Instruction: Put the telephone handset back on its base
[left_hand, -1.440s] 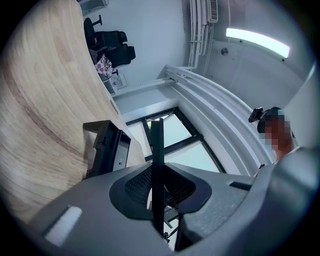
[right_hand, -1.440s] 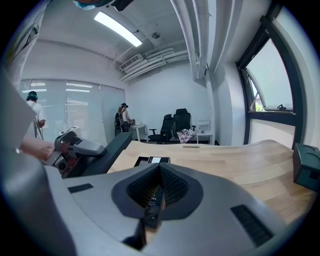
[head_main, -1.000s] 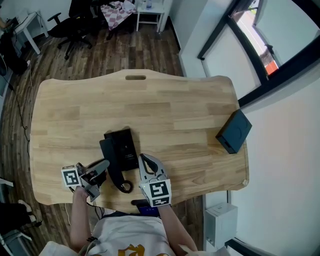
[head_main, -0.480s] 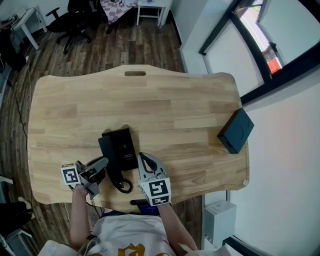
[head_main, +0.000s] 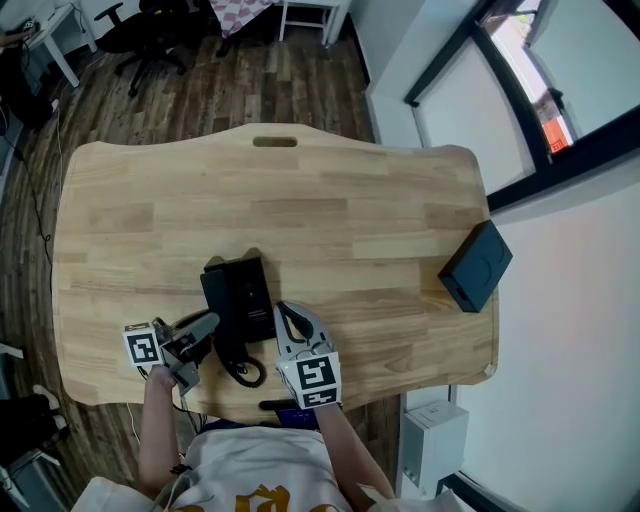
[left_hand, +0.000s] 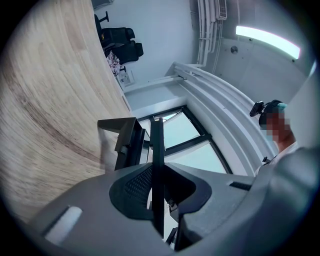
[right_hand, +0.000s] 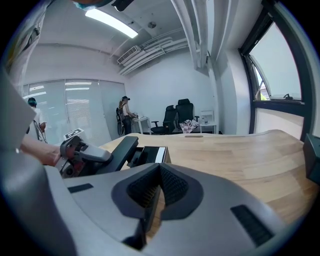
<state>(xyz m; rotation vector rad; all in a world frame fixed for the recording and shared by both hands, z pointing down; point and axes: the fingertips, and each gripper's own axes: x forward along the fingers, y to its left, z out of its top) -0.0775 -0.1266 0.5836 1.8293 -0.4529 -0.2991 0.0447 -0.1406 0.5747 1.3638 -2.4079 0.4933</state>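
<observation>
The black telephone base (head_main: 252, 290) sits near the table's front edge. The black handset (head_main: 216, 300) lies along its left side, with the coiled cord (head_main: 248, 373) looped in front. My left gripper (head_main: 207, 326) reaches in from the left, shut on the handset. In the right gripper view the handset (right_hand: 116, 151) slants up out of the left gripper (right_hand: 82, 152), beside the base (right_hand: 150, 154). In the left gripper view a thin black edge stands between the jaws, with the base (left_hand: 125, 142) behind. My right gripper (head_main: 283, 312) rests just right of the base, shut and empty.
A dark box (head_main: 476, 265) lies at the table's right edge. The table (head_main: 350, 210) has a handle slot (head_main: 274, 142) at its far edge. A small dark object (head_main: 280, 405) sits at the front edge. Office chairs and a small white table stand beyond.
The head view has shifted slightly. Both grippers, the handset and the base stand as before.
</observation>
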